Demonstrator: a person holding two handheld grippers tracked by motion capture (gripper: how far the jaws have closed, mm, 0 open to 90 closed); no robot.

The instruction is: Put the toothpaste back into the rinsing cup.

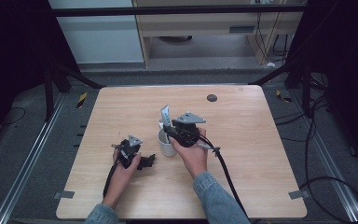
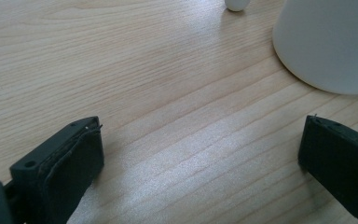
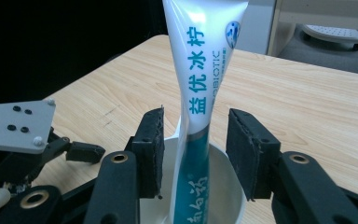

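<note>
My right gripper [image 3: 193, 149] jaws apart, toothpaste tube [image 3: 200, 79] standing free between them in white cup [image 1: 166, 142]. Left gripper [image 2: 200, 158] jaws wide apart over worktop [image 1: 242, 135].

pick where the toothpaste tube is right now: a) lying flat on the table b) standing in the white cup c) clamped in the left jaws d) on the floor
b: in the right gripper view the toothpaste tube stands up out of the white cup, between the open jaws of the right gripper, which do not press on it.

Toothpaste tube [image 3: 200, 79] upright in wht cup [image 3: 235, 186]
</note>
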